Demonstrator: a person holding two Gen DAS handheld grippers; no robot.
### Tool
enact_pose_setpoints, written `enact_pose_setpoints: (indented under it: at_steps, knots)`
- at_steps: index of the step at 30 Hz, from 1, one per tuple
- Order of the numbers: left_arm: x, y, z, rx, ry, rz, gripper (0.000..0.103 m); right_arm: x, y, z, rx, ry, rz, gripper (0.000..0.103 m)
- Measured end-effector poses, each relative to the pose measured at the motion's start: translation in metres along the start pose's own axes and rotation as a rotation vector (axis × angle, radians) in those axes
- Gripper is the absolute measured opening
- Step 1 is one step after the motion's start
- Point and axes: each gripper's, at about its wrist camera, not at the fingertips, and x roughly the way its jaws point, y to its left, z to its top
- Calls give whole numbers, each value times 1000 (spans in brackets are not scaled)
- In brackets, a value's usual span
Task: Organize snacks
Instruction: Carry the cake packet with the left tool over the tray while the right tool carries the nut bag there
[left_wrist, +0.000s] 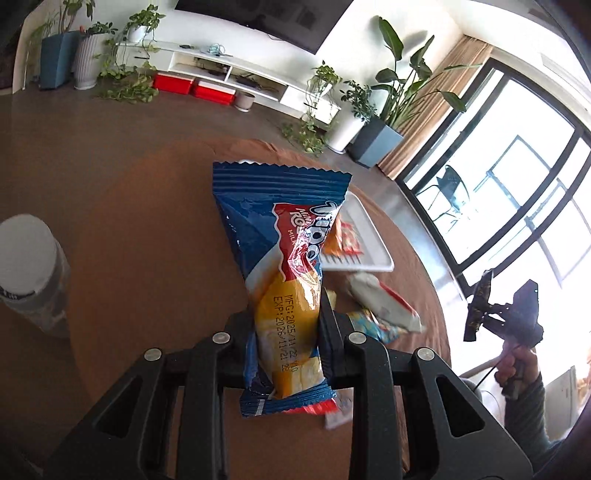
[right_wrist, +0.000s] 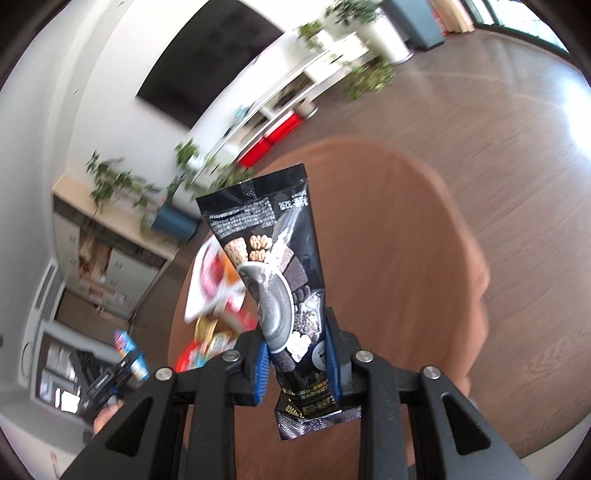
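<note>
My left gripper (left_wrist: 286, 325) is shut on a blue, red and yellow snack packet (left_wrist: 280, 258) and holds it above the round brown table (left_wrist: 147, 240). Behind it a white tray (left_wrist: 365, 236) holds an orange and red packet (left_wrist: 345, 240). Several loose packets (left_wrist: 380, 299) lie beside the tray. My right gripper (right_wrist: 295, 354) is shut on a black cereal-bar packet (right_wrist: 273, 266), held above the table (right_wrist: 388, 258). In the right wrist view the white tray (right_wrist: 197, 302) with packets lies to the left, blurred. The right gripper shows far right in the left wrist view (left_wrist: 502, 310).
A clear jar with a white lid (left_wrist: 29, 266) stands at the left on the table. Loose packets (right_wrist: 207, 339) lie below the tray in the right wrist view. Plants, a white TV shelf (left_wrist: 236, 70) and windows surround the table.
</note>
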Motion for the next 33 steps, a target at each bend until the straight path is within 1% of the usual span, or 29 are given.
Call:
enact_pose_setpoints:
  at_steps: [2, 4, 7, 10, 14, 18, 23, 27, 33]
  knots:
    - [-2, 5, 23, 20, -10, 12, 24, -3, -1, 19, 3, -30, -27, 27]
    - [-1, 8, 46, 37, -3, 8, 24, -1, 3, 42, 1, -55, -40, 27]
    - [9, 4, 77, 69, 22, -2, 24, 11, 22, 72, -38, -63, -51, 27]
    - [30, -6, 100, 110, 60, -10, 24, 37, 49, 98, -105, -33, -44, 27]
    - [68, -23, 117, 157, 113, -27, 24, 79, 92, 118, -195, 32, -12, 27]
    - [104, -28, 129, 171, 167, -33, 24, 129, 129, 124, -271, 121, 17, 27]
    - [137, -24, 136, 158, 205, -23, 24, 183, 154, 123, -319, 220, 5, 27]
    - [155, -13, 135, 135, 236, -5, 24, 222, 156, 120, -311, 297, -37, 27]
    - [193, 3, 138, 137, 303, 45, 24, 256, 151, 109, -307, 355, -109, 27]
